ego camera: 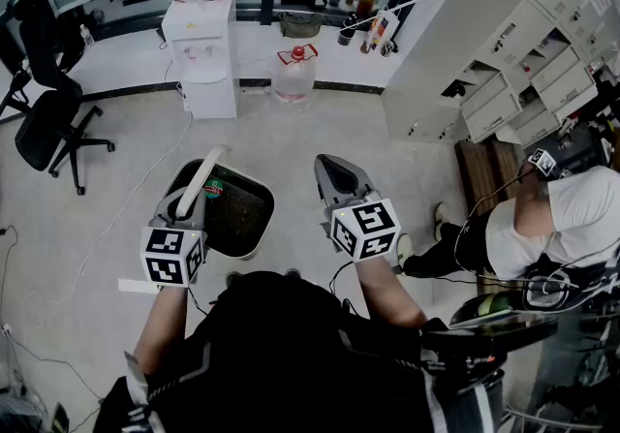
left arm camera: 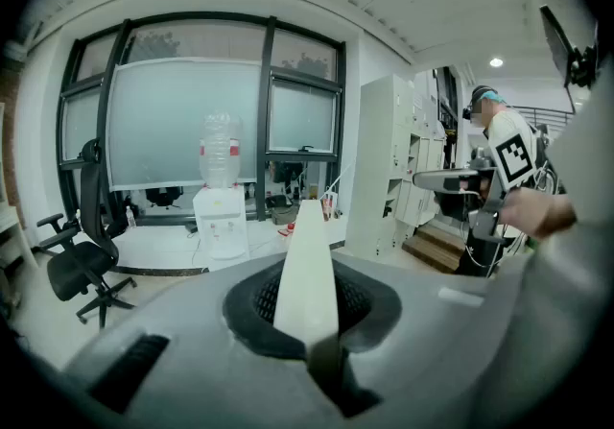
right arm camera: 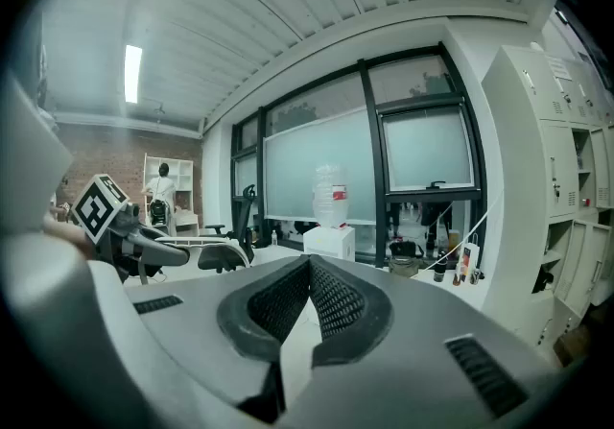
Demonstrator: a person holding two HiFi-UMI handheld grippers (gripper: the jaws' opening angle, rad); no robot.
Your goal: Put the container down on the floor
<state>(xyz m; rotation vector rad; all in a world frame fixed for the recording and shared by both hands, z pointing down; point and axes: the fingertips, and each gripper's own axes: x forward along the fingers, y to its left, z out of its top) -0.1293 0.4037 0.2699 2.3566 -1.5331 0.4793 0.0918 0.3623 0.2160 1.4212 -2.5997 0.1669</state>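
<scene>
The container (ego camera: 237,228) is a white-rimmed bin with a dark inside, seen from above in the head view below my left hand. Its long white handle (ego camera: 200,183) stands up over it, and my left gripper (ego camera: 186,212) is shut on that handle. In the left gripper view the handle (left arm camera: 307,264) runs forward as a white strip out of the closed left gripper (left arm camera: 317,345). I cannot tell whether the bin's base touches the floor. My right gripper (ego camera: 325,166) is level beside the bin, shut and empty; in its own view the right gripper (right arm camera: 305,272) has its pads meeting at the tips.
A water dispenser (ego camera: 201,44) and a water jug (ego camera: 294,73) stand ahead by the window wall. A black office chair (ego camera: 53,121) is at the left. White cabinets (ego camera: 523,63) and another person (ego camera: 552,223) are at the right. A cable (ego camera: 126,218) trails over the floor.
</scene>
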